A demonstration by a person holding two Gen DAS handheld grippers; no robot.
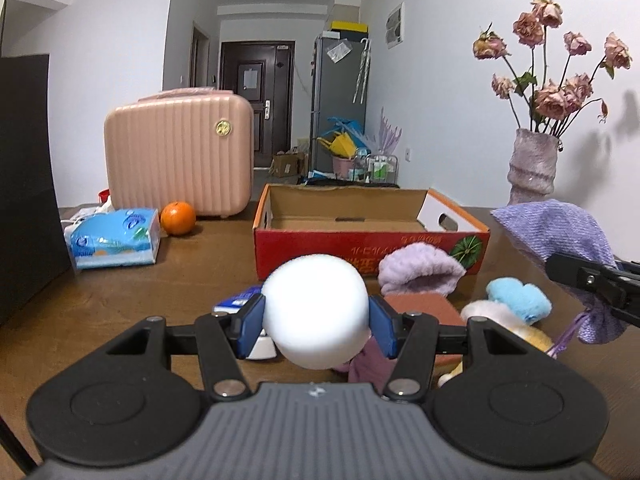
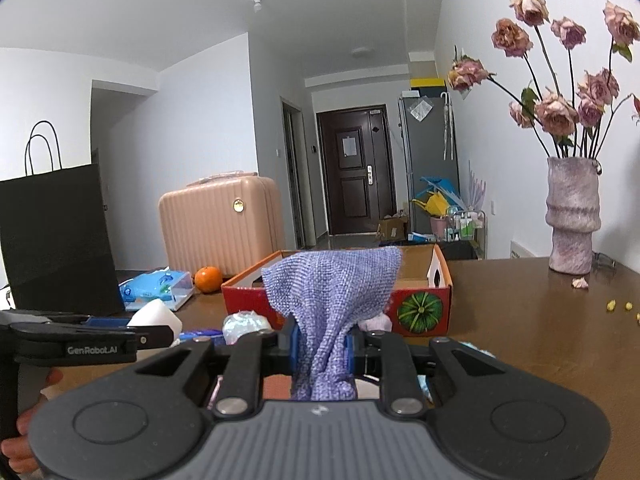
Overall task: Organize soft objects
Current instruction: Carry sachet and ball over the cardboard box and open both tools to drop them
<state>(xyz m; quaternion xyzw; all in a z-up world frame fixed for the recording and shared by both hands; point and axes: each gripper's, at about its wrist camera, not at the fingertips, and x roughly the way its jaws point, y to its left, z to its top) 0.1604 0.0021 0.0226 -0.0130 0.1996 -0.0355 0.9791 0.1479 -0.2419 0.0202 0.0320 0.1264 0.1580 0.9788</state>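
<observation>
Holding one soft thing apiece, the two grippers hang above the brown wooden table point(image 1: 120, 300) just short of the box. The left gripper point(image 1: 316, 320) has its blue pads pressed to either side of a round white foam sponge point(image 1: 316, 312), which bulges a little between them — a squeeze across the middle, judged enough to carry so light a piece without crushing it. The right gripper point(image 2: 322, 354) is pinched narrow on the bunched neck of a knitted lilac drawstring pouch point(image 2: 332, 288); the rest of the cloth flares up and forward out of the jaws, hiding part of the box from that camera.

Beneath and between them a loose pile waits on the table: a fluffy lilac cloth bundle point(image 1: 420, 268) touching the box front, a pale blue plush piece point(image 1: 518, 296), a cream plush thing under it, a flat brick-red pad point(image 1: 424, 306).

Just beyond stands the open red cardboard box with a watermelon print point(image 1: 372, 248), likely the place for all of this. Its brown inside shows bare from the left wrist view, though the near floor is hidden by the front wall. Both loads are outside it

Farther left lie a blue tissue pack point(image 1: 116, 238) and an orange point(image 1: 178, 218), then a pink ribbed case point(image 1: 180, 156); a lilac vase of dried roses point(image 2: 572, 216) stands far right
</observation>
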